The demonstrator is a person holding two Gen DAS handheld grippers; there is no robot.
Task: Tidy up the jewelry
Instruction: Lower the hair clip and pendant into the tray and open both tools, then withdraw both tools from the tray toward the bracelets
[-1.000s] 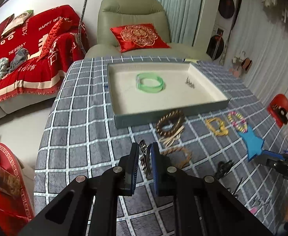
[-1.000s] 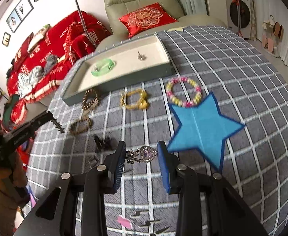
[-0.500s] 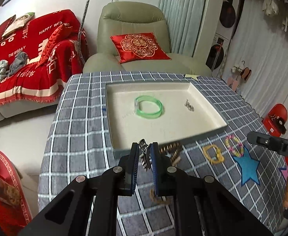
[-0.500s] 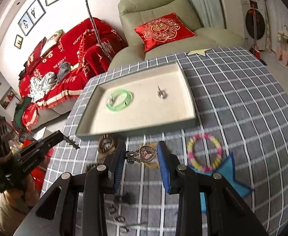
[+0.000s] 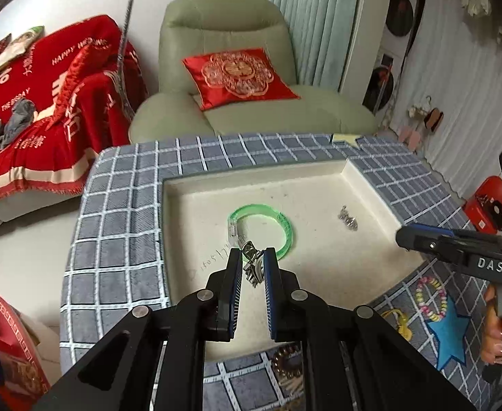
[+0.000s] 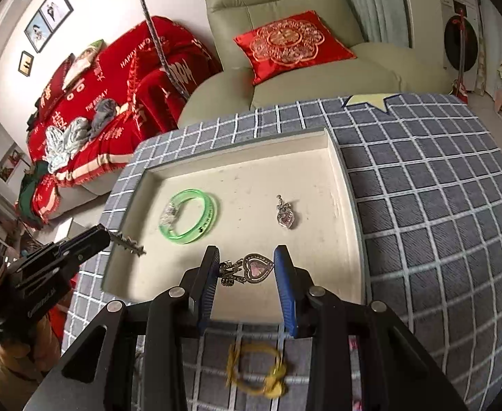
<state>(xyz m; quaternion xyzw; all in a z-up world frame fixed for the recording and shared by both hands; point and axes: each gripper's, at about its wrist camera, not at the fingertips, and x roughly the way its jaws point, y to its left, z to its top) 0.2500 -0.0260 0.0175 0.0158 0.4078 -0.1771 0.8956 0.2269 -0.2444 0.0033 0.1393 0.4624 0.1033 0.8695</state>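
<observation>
We note: counter (image 6: 439, 205) cloth grey with white grid; tray (image 6: 333, 157) cream; bangle (image 6: 189, 217) translucent green; heart pendant (image 6: 258, 269) pink-stoned; cushion (image 5: 239, 75) red, gold-embroidered.

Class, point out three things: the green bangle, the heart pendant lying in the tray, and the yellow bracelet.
green bangle (image 6: 190, 217): right wrist view, near rim.
heart pendant (image 6: 285, 218): right wrist view, pink stone.
yellow bracelet (image 6: 256, 370): right wrist view, blurred loop.

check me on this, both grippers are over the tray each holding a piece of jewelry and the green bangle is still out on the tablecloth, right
Not quite. The green bangle lies inside the tray, not on the tablecloth; the right wrist view shows it. The rest holds: the right gripper holds a heart pendant over the tray, and the left gripper holds a small metal piece there.
</observation>
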